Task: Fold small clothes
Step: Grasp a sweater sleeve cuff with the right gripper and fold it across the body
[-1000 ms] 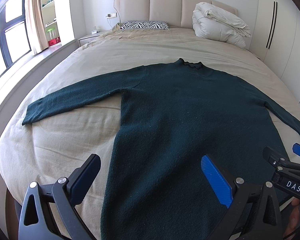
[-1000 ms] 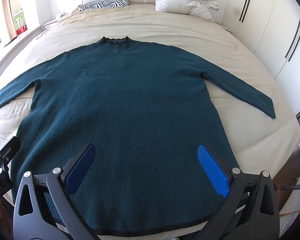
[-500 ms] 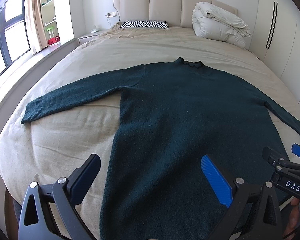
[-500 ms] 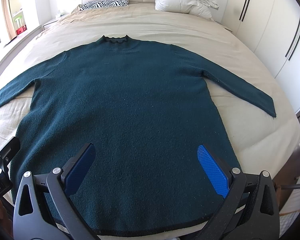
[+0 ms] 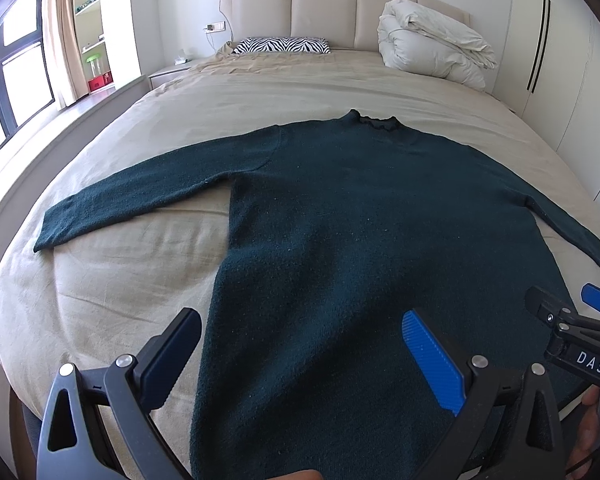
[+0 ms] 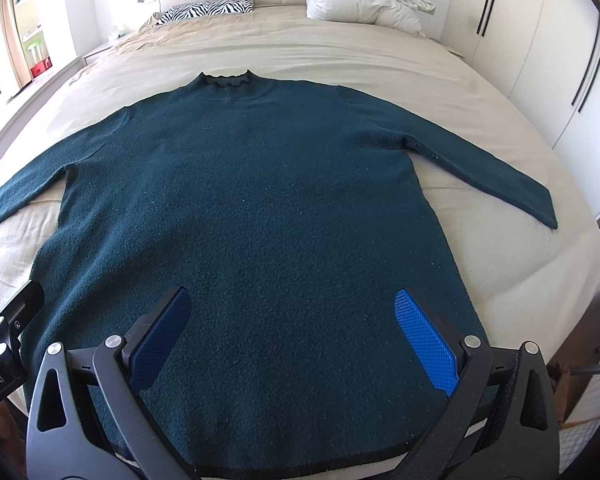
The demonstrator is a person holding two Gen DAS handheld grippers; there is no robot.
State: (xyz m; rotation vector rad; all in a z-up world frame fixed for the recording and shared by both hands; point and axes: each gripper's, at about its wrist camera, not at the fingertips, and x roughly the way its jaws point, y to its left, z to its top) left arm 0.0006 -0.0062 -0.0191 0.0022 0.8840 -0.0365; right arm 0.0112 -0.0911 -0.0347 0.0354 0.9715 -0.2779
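Both grippers [image 5: 300, 354] [image 6: 296, 332] above sweater [image 6: 252, 216] (jaws apart)

I see a dark teal knitted sweater [image 6: 252, 216] on a beige-sheeted bed [image 6: 380, 60], a zebra-striped black-and-white pillow [image 5: 281, 45], a white folded duvet [image 5: 432, 52], and blue ribbed gripper pads [image 6: 424, 336].

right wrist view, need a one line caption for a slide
Open right gripper poised above the hem of a dark green sweater spread flat, sleeves out, on a beige bed.
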